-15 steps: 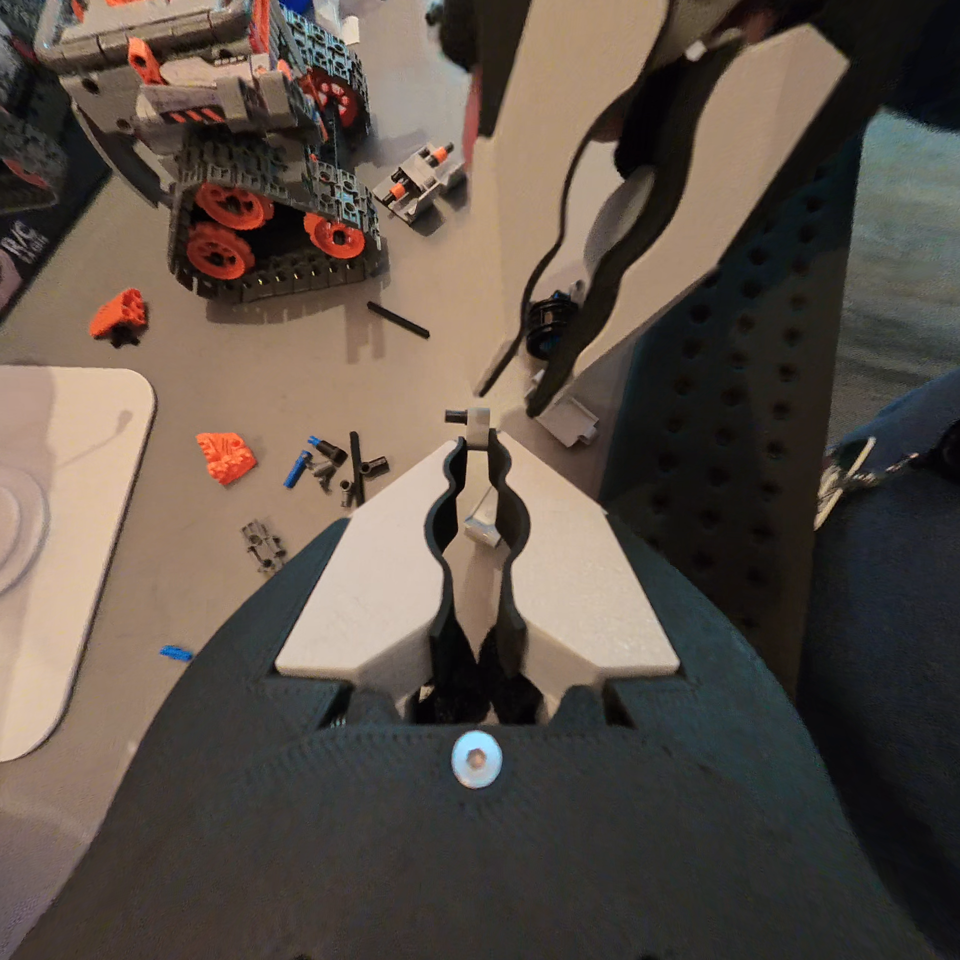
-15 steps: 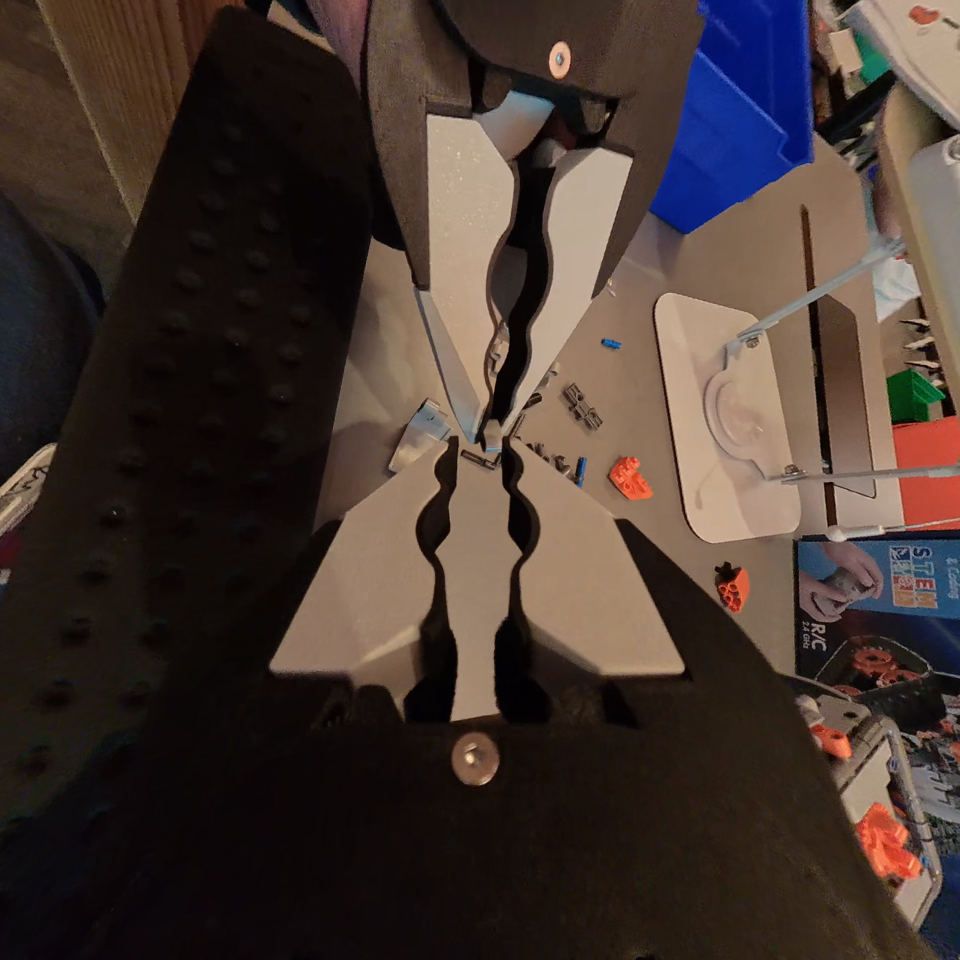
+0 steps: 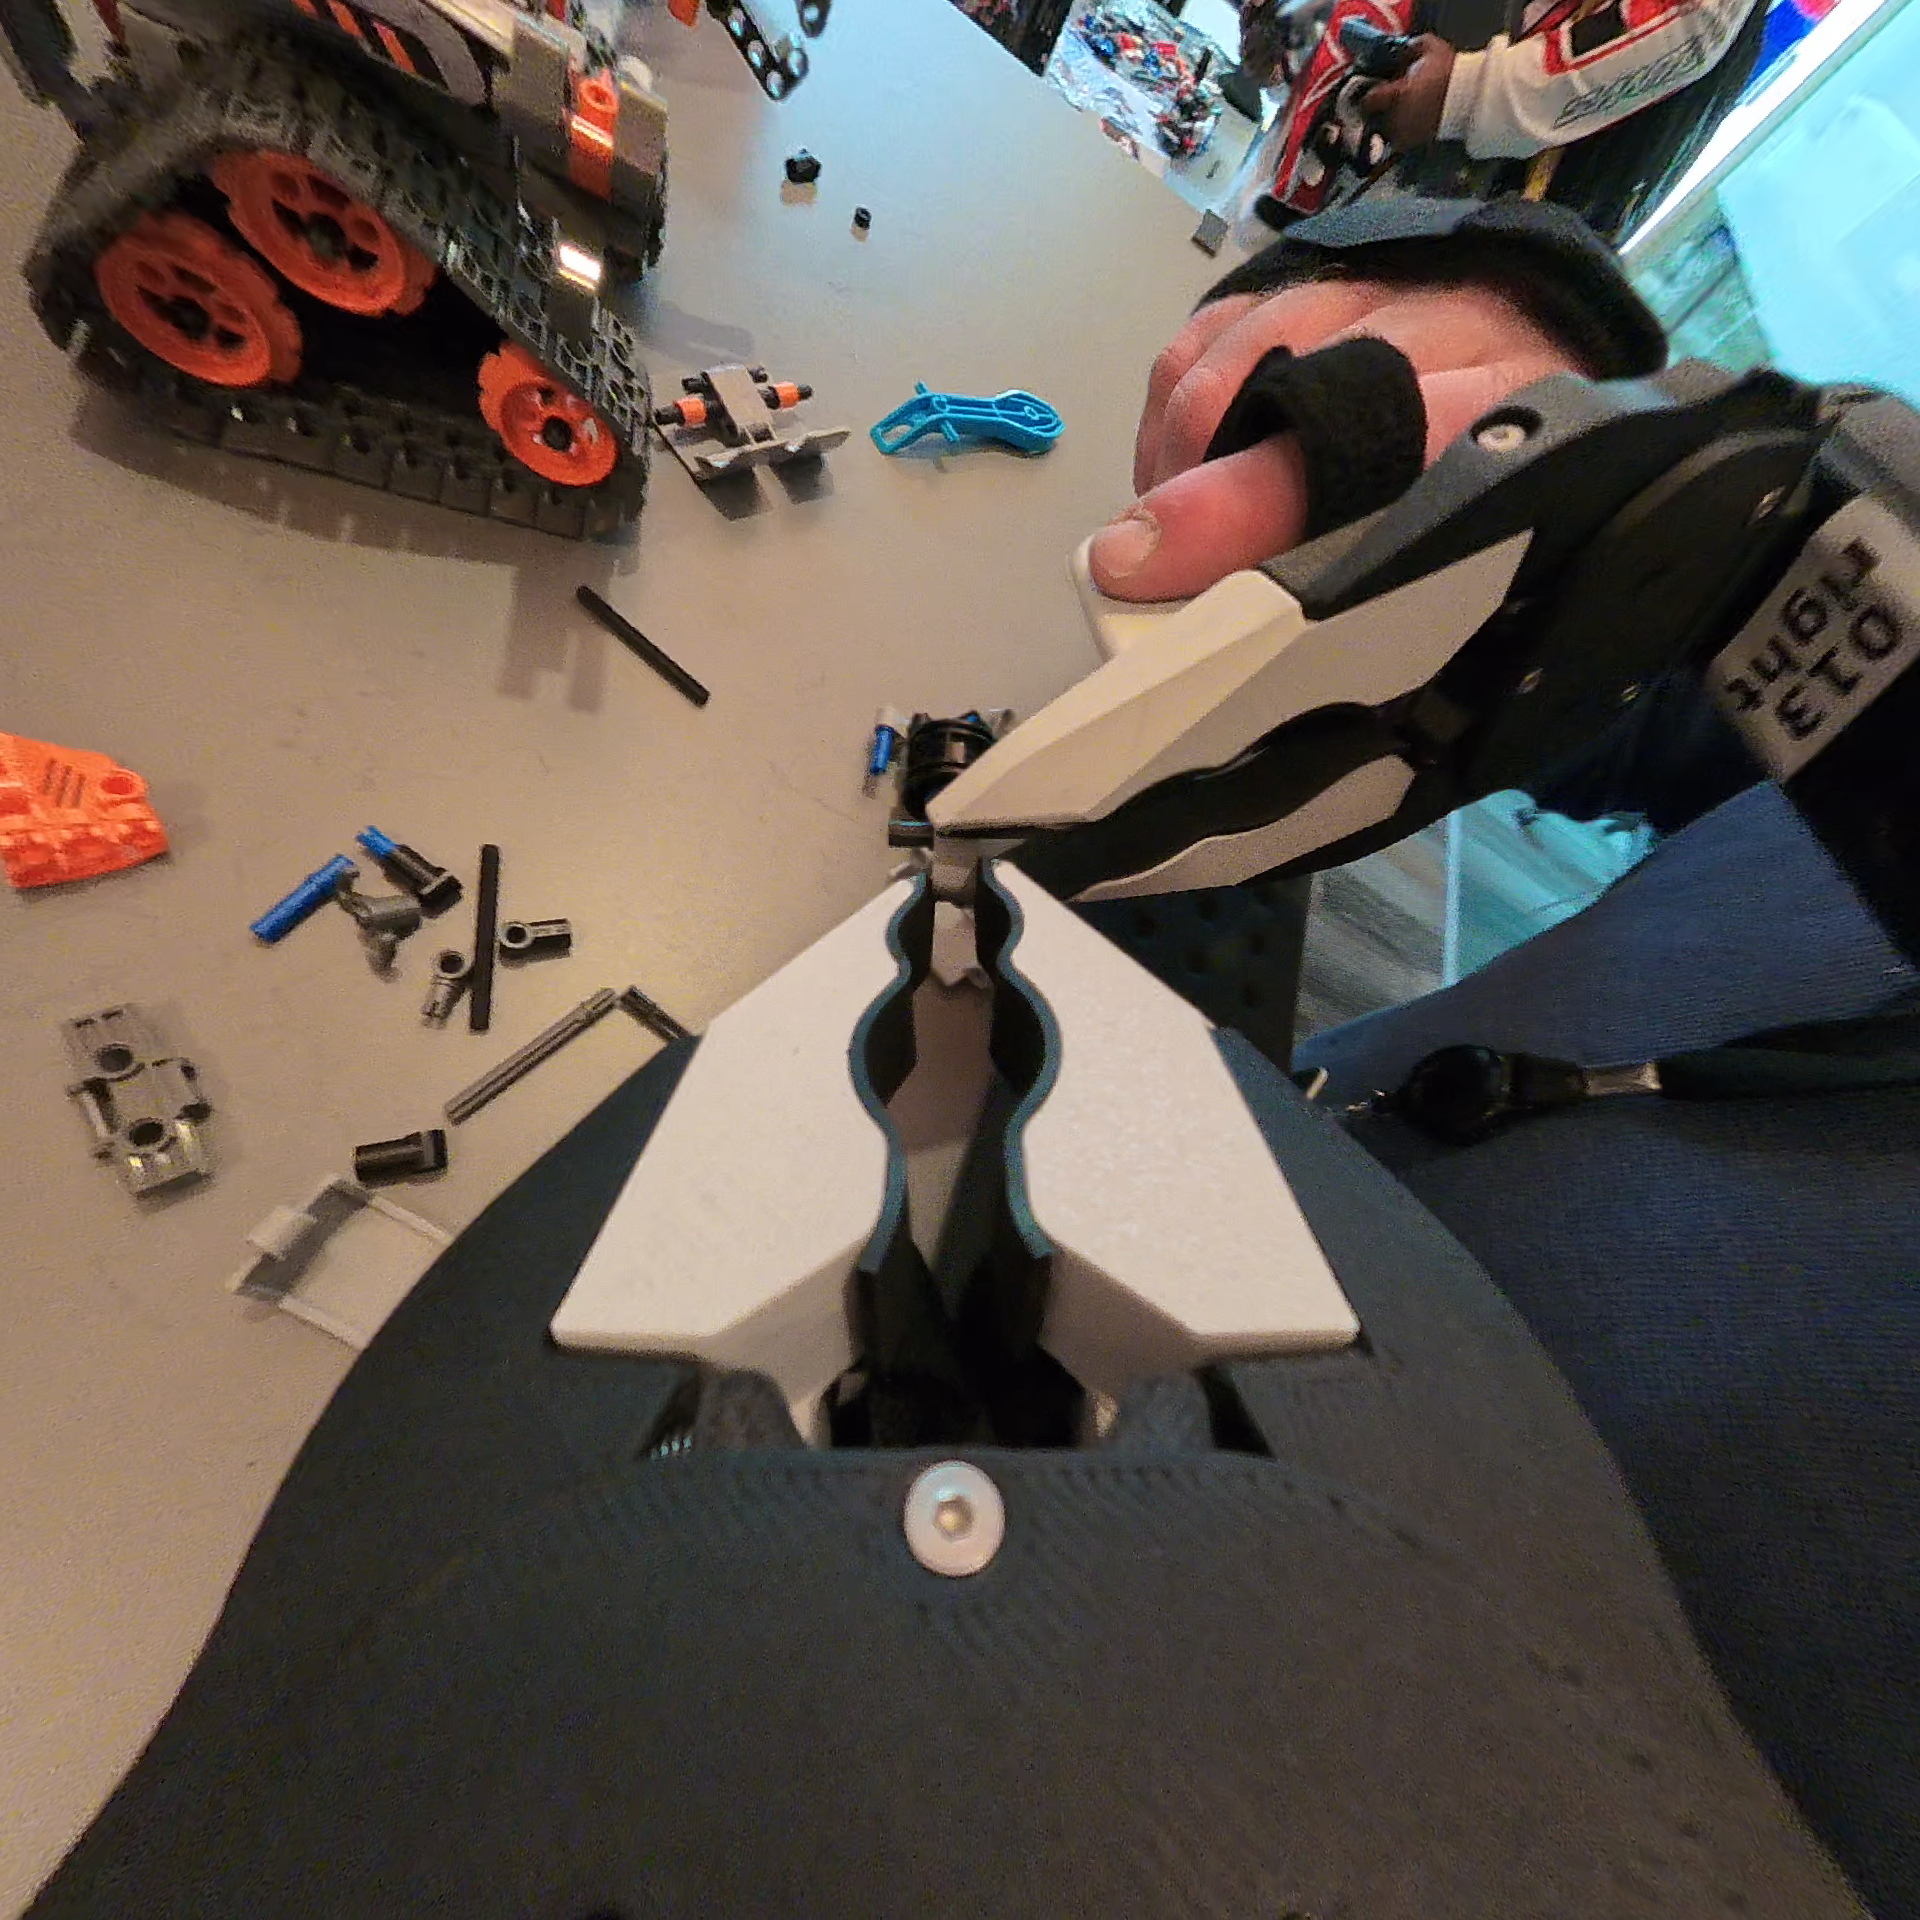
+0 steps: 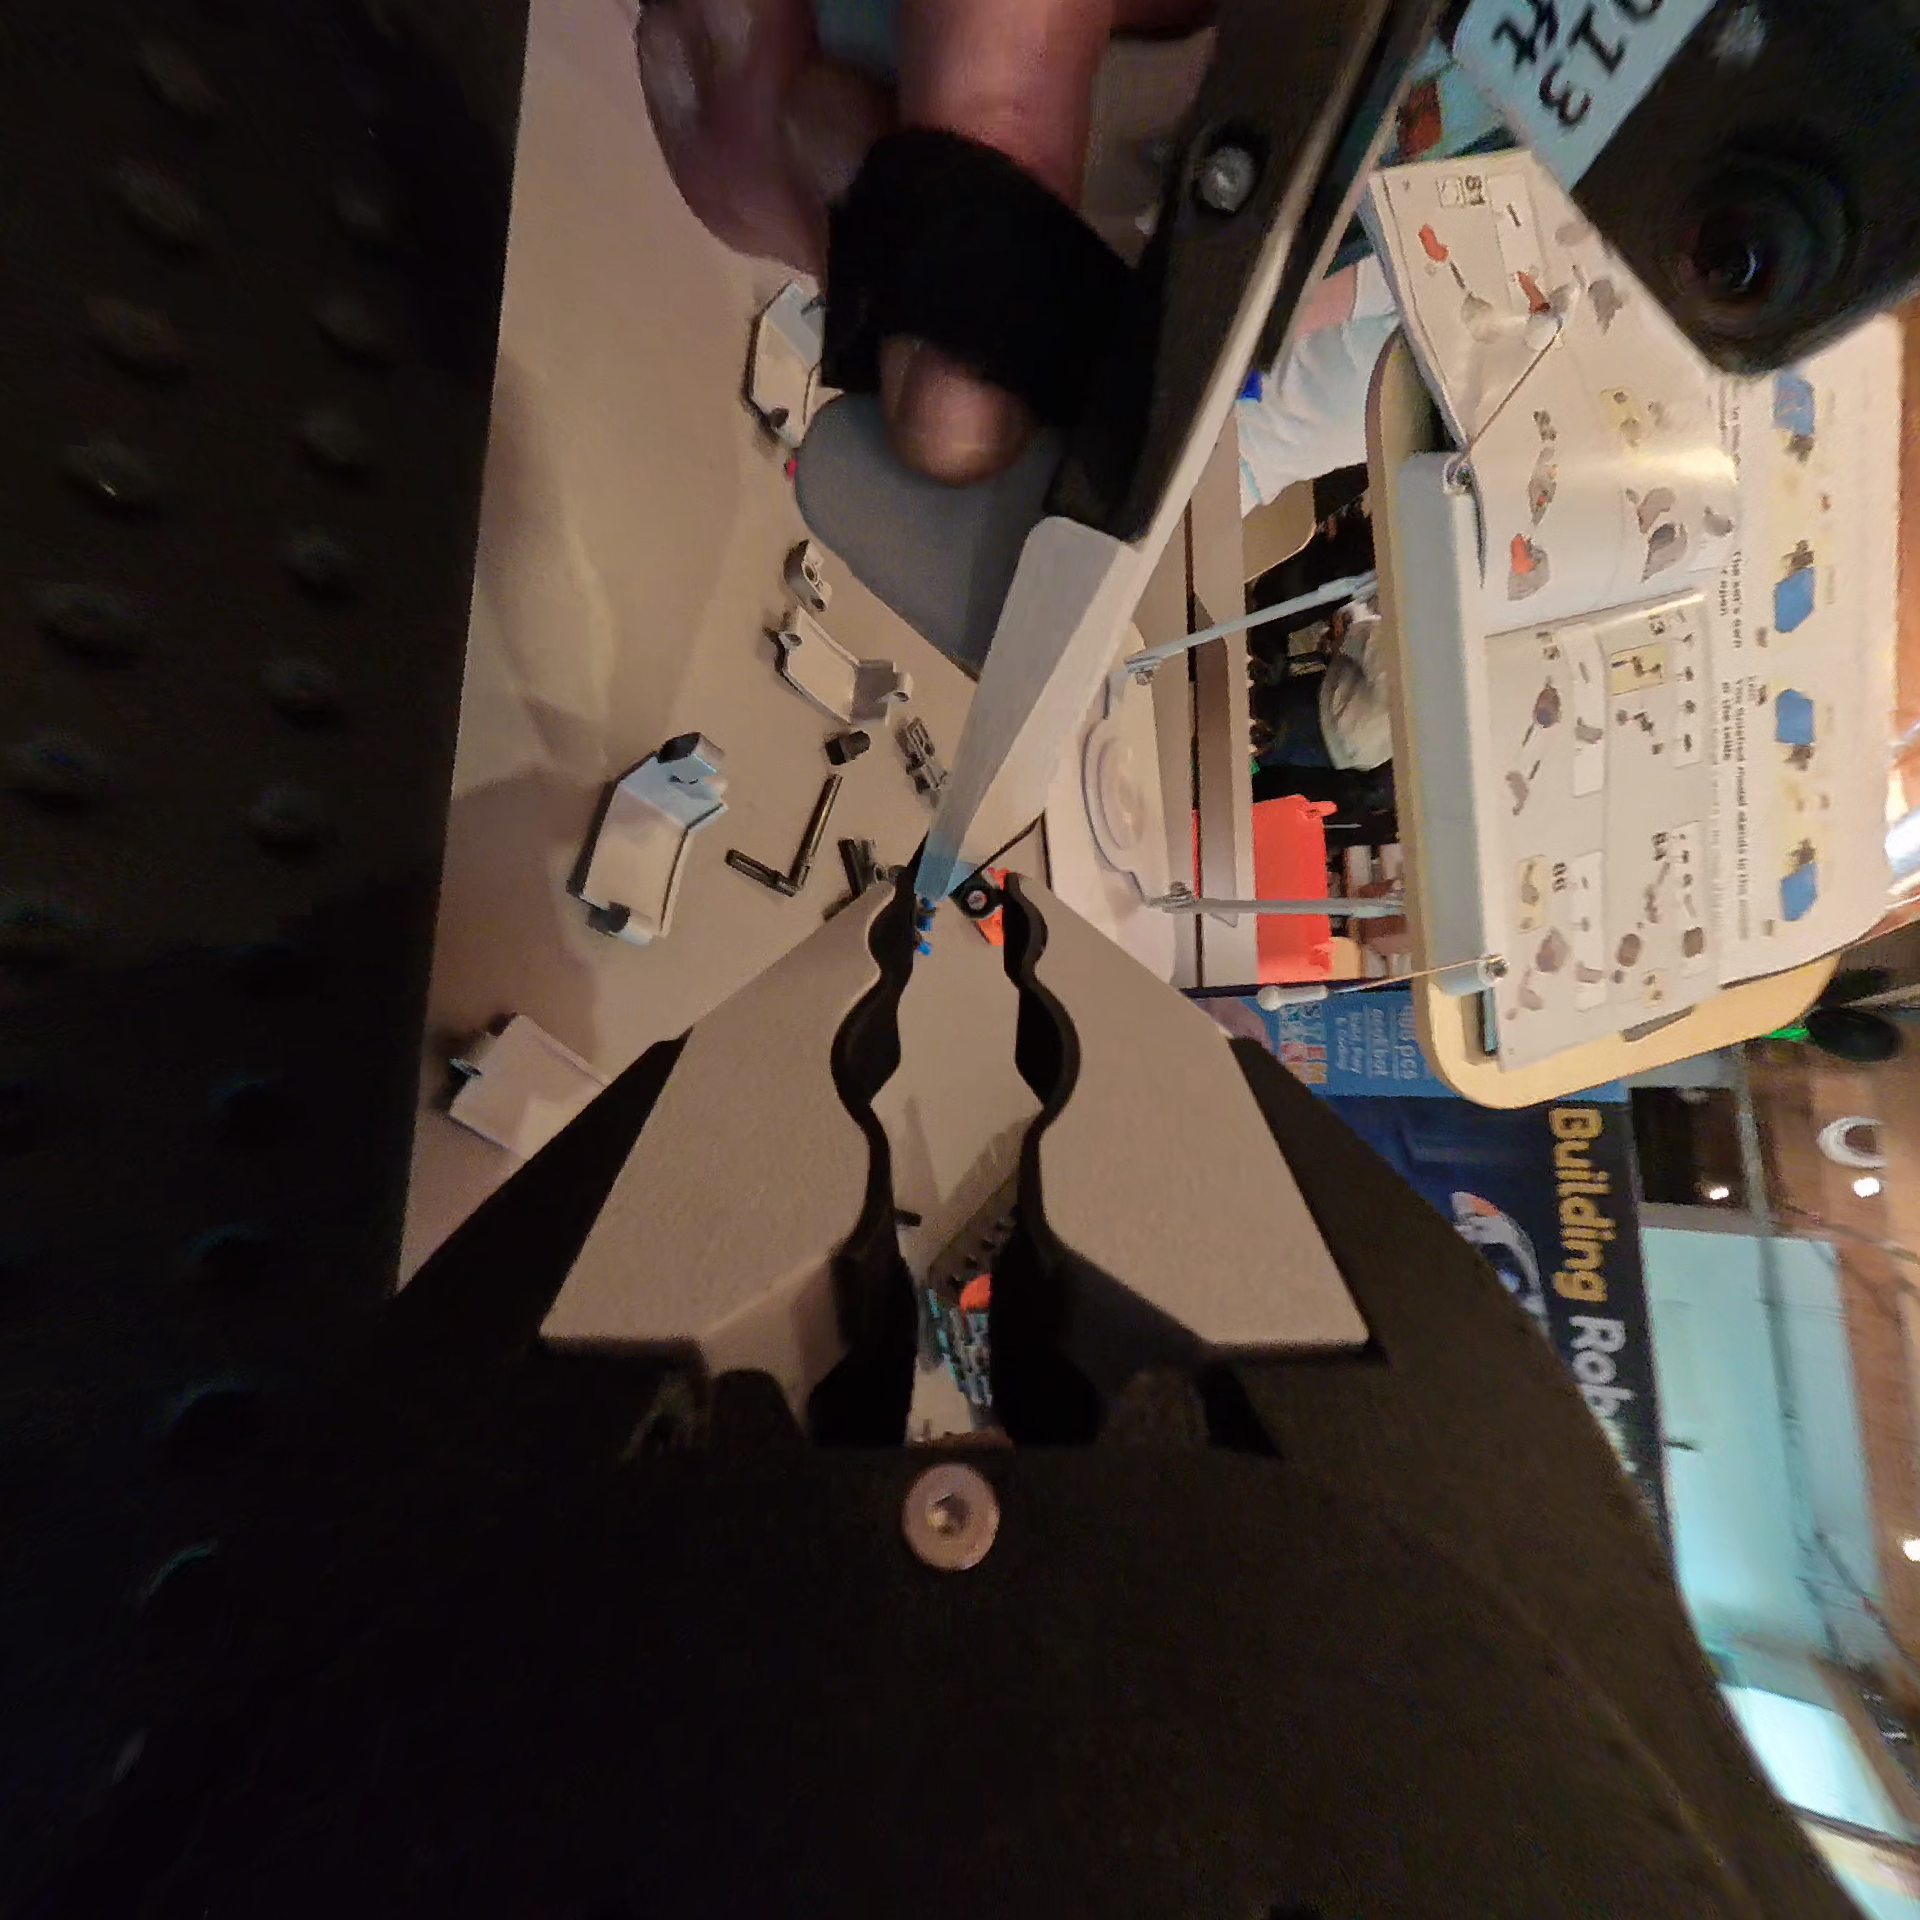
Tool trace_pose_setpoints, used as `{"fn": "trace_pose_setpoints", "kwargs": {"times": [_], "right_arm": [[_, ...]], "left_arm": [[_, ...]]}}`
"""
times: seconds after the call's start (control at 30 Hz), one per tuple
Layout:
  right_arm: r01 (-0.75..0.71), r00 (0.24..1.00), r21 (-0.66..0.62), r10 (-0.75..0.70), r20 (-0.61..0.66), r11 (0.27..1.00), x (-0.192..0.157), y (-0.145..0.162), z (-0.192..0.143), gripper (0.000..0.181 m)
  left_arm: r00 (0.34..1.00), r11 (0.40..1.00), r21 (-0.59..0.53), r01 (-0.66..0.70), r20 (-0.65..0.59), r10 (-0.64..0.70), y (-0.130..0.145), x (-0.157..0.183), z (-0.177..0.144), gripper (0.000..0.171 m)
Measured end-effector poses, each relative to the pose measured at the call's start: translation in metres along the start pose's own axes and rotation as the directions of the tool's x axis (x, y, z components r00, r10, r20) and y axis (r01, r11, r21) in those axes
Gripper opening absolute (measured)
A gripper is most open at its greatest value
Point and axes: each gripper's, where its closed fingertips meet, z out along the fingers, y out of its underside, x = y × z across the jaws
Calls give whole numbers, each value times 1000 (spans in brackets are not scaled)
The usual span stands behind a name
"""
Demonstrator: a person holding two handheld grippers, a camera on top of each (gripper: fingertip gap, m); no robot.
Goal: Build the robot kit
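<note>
My left gripper (image 3: 956, 881) has its fingers drawn close at the tips, pinching a small grey part (image 3: 954, 951). The part stands upright between the pads, clear of the table (image 3: 260, 644), and only its top edge shows above the tips. Because the hold sits at the very tip, I judge that the part can pivot easily, so I keep the squeeze even and the wrist level.

My right gripper (image 4: 954, 896) comes in from the right, and its tips meet the top of the grey part. In its own view a narrow gap shows between its fingers, with the tip of the left gripper inside that gap. From the left wrist view the same tips look almost together. I cannot tell whether they press on anything. A hand (image 3: 1247, 436) grips the right gripper, one finger through a black strap.

Just beyond the two tips lies a black round piece (image 3: 940, 753) with a blue pin beside it. To the left, loose pins and connectors (image 3: 416, 914) are scattered near an orange panel (image 3: 73, 810). A black axle (image 3: 642, 646) lies farther out. Beyond it stand a tracked model (image 3: 312, 312) with orange wheels and a blue tool (image 3: 966, 421). The right wrist view shows grey curved panels (image 4: 644, 831) and an open booklet (image 4: 1610, 623) on a stand.
</note>
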Motion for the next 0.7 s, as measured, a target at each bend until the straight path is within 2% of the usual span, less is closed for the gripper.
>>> {"fn": "trace_pose_setpoints", "kwargs": {"times": [0.1,0.23,0.3,0.33,0.4,0.43,0.5,0.57,0.6,0.67,0.7], "right_arm": [[82,996,-3,-82,-40,997,1,0,1,12],[96,995,18,-96,2,995,-1,2,-2,5],[32,999,48,-34,36,998,0,5,-4,4],[-4,999,53,2,50,999,0,7,-4,4],[-93,992,65,87,91,993,-1,10,-5,4],[-151,982,65,142,121,986,-3,14,-5,4],[-283,949,76,267,169,956,-4,20,-6,4],[-376,909,62,355,220,924,-8,25,-6,5],[-387,903,52,367,222,921,-9,29,-4,5],[-413,892,58,390,230,909,-11,32,-3,5],[-432,881,63,406,241,900,-13,31,-4,5]], "left_arm": [[997,998,-12,61,-56,-62,0,2,-2,5],[979,992,-24,127,-158,-129,1,6,0,5],[968,989,-8,147,-204,-146,-2,7,0,6],[967,992,-7,127,-224,-125,-2,9,0,12],[973,998,-37,53,-224,-60,3,9,-2,32],[983,996,-84,-34,-181,19,12,5,-2,31],[984,958,-226,-178,-67,167,34,-13,2,43],[957,892,-353,-284,-53,284,56,-22,10,43],[941,865,-385,-320,-21,339,61,-30,16,44],[910,804,-455,-382,-35,412,75,-34,25,45],[901,792,-467,-393,-22,434,76,-36,29,42]]}}
